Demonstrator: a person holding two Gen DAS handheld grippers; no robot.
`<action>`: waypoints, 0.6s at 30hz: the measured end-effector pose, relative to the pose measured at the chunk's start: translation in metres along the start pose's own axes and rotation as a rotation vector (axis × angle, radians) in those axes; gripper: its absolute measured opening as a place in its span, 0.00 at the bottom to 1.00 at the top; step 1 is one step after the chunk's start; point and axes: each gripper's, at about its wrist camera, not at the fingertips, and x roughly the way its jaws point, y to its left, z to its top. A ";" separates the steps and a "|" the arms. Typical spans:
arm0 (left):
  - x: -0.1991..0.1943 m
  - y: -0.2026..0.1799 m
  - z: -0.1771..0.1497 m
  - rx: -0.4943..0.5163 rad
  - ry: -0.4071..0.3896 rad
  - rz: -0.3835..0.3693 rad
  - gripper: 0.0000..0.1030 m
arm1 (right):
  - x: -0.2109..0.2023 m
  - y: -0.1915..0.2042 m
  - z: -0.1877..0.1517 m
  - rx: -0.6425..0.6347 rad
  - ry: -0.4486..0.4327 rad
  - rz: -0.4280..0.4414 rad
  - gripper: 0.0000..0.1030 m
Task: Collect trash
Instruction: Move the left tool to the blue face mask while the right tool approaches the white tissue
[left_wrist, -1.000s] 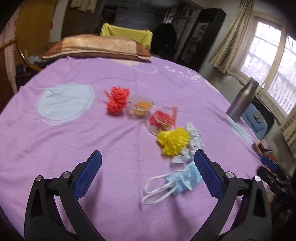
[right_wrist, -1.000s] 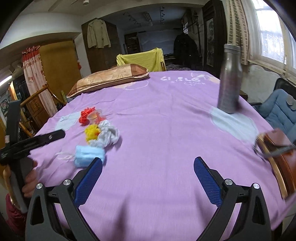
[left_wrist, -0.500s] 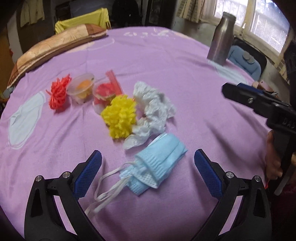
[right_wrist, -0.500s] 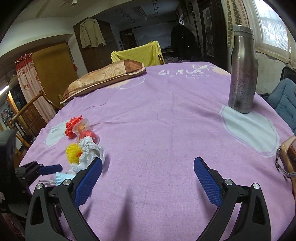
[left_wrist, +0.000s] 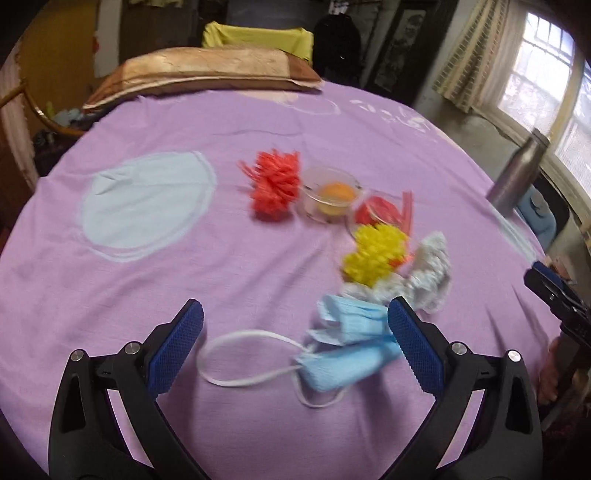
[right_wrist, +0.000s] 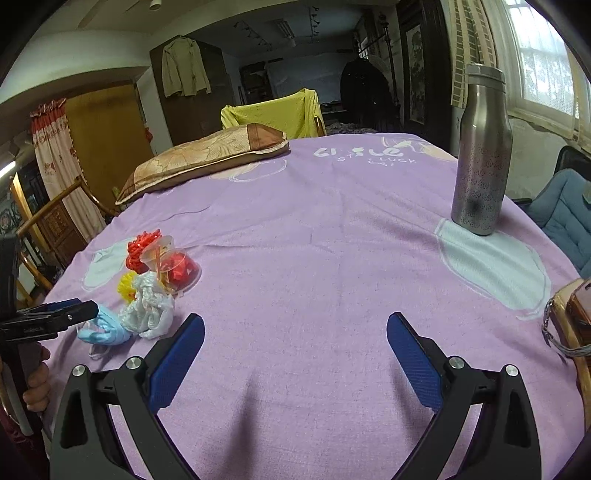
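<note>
Trash lies clustered on the purple tablecloth (left_wrist: 184, 280): from left, a red shredded pom-pom (left_wrist: 275, 190), a clear cup (left_wrist: 330, 194) holding something orange, a second cup (left_wrist: 380, 214) with red contents, a yellow pom-pom (left_wrist: 373, 254), crumpled white plastic (left_wrist: 424, 277) and, nearest, a blue face mask (left_wrist: 347, 350). The left gripper (left_wrist: 295, 347) hovers with jaws spread wide around the mask, its right pad just beside it. The right gripper (right_wrist: 295, 354), jaws also spread, holds nothing over bare cloth. Farther right, white print reads partly "LUCK" (right_wrist: 397, 159), then a steel bottle (right_wrist: 480, 162) stands upright.
</note>
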 end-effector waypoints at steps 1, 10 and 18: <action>0.000 -0.008 0.002 0.031 -0.006 0.005 0.93 | 0.000 0.001 0.000 -0.008 0.001 -0.003 0.94; 0.028 -0.051 -0.001 0.287 0.084 0.068 0.95 | 0.008 0.003 0.001 -0.021 0.052 -0.005 0.94; 0.024 0.007 0.011 0.159 0.042 0.206 0.94 | 0.010 0.002 -0.001 -0.010 0.056 0.014 0.94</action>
